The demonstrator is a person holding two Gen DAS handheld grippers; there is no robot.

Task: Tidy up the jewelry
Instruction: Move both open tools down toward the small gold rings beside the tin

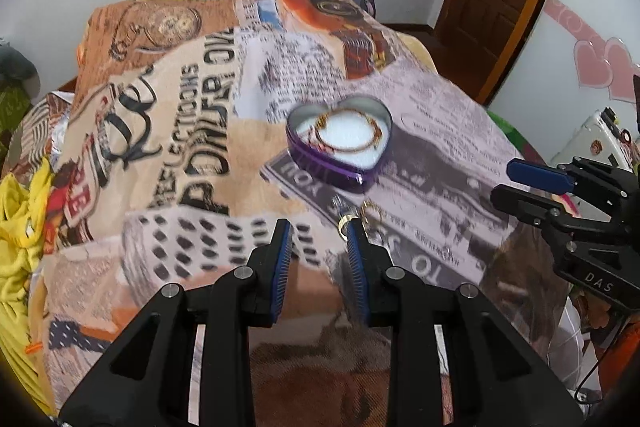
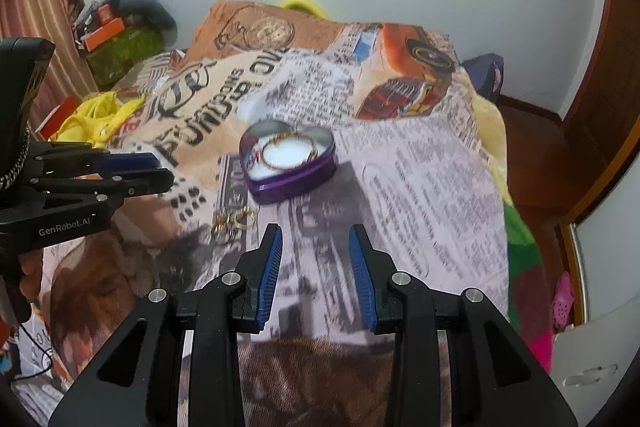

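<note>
Grippers [image 2: 315,233] over printed blanket [image 2: 420,167] — bedroom, seemingly.

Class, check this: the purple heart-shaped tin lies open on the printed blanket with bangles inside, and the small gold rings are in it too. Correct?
Not quite. The rings lie on the blanket in front of the tin, outside it, as the right wrist view shows. The rest holds.

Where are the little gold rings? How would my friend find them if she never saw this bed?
Look at the blanket printed like old newspapers that covers the bed. On it sits a purple heart-shaped tin with bracelets inside. The rings lie loose on the blanket just in front of the tin, a small shiny gold cluster, far smaller than the bracelets and outside the tin.
</note>
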